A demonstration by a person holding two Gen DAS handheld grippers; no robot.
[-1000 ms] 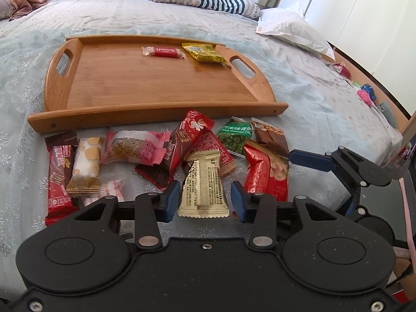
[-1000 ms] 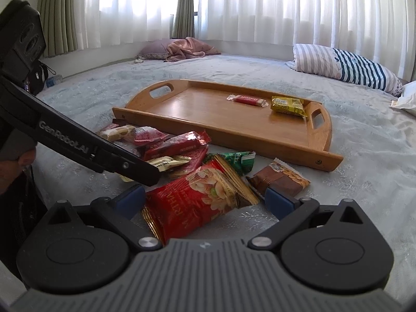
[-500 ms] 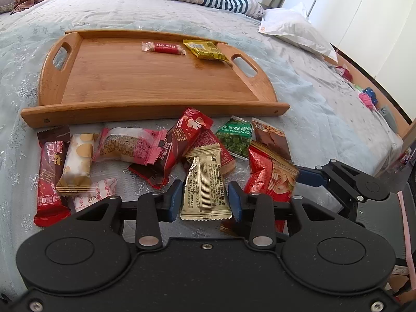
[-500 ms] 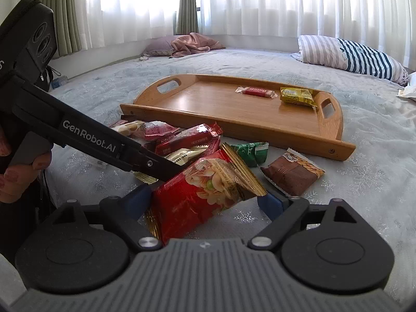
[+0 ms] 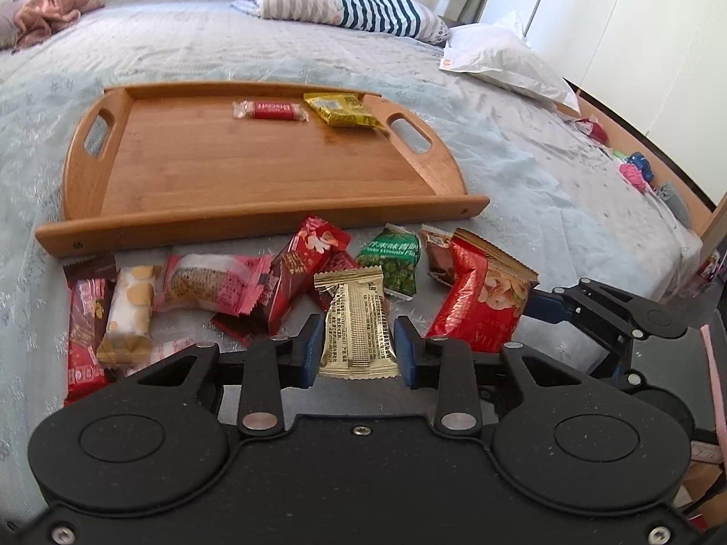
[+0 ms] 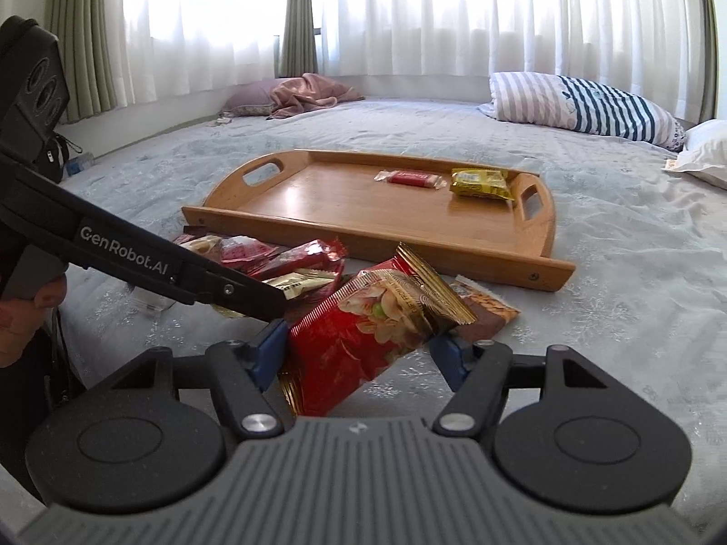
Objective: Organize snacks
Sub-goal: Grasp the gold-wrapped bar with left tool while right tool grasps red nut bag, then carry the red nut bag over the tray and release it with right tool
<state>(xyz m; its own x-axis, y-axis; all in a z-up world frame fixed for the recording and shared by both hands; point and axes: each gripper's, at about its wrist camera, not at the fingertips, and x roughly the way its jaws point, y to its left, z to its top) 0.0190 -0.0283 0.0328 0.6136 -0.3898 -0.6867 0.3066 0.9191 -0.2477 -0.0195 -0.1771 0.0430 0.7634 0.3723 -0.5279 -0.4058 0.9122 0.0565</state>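
A wooden tray (image 5: 259, 225) lies on the bed and holds a small red bar (image 5: 268, 110) and a yellow packet (image 5: 343, 109). Loose snacks lie in front of it. My left gripper (image 5: 359, 352) is closing, its blue pads touching both sides of a gold packet (image 5: 356, 318). In the right wrist view my right gripper (image 6: 361, 354) is closing on a red nut bag (image 6: 372, 322), which is buckled and tipped up between the pads. The left gripper's black finger (image 6: 181, 268) reaches in from the left, close beside that bag. The tray (image 6: 377, 250) lies beyond.
Beside the held packets lie a green pea packet (image 5: 395, 263), a brown packet (image 5: 436, 259), a dark red packet (image 5: 302, 268), a pink packet (image 5: 209, 281) and a cookie pack (image 5: 129, 309). A striped pillow (image 5: 345, 4) and a white pillow (image 5: 500, 54) lie behind. The wooden bed frame (image 5: 659, 159) runs along the right.
The right jaws came in from wide apart onto the red nut bag, which crumpled and rose. The left jaws narrowed onto the gold packet. Neither hand shifted much.
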